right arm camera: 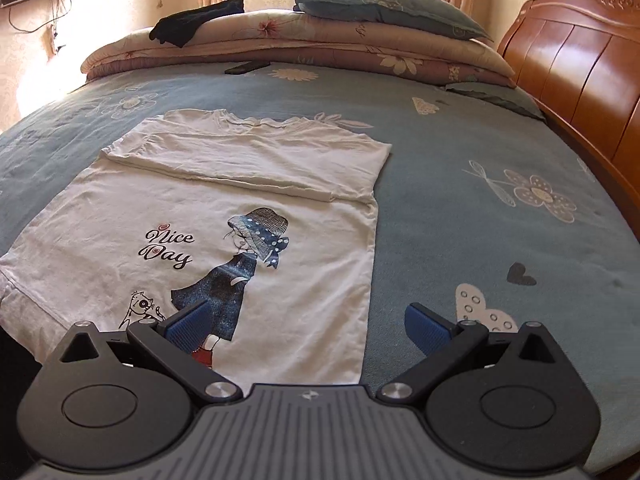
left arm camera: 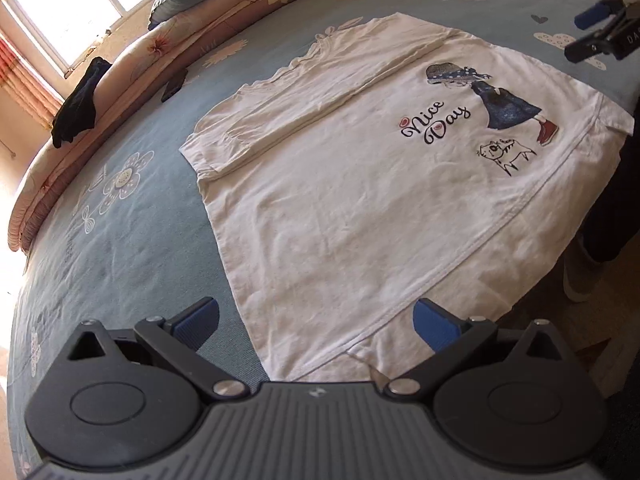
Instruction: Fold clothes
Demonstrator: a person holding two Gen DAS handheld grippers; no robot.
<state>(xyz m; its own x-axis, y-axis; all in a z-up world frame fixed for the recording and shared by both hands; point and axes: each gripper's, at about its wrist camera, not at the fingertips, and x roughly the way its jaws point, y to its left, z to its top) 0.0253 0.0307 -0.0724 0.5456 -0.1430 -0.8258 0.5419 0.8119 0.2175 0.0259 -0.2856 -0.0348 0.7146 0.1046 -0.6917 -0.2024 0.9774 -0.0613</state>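
Left wrist view: a soft white cotton T-shirt (left arm camera: 352, 208) lies flat on the blue flowered bedsheet (left arm camera: 132, 240), one side folded over. Left gripper (left arm camera: 316, 322) and right gripper (right arm camera: 306, 322) hover spread apart, ribbed blue pads (right arm camera: 430, 330) empty.

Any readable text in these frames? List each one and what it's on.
"Nice Day": script print on the white T-shirt, beside the girl-and-cat graphic, readable in both views.
"DA...": white letters on the right tongs, seen at the top right edge of the left wrist view; the rest is cut off, unreadable.
Small emblem on each tongs body: a logo mark, no legible letters.
No other text is visible.
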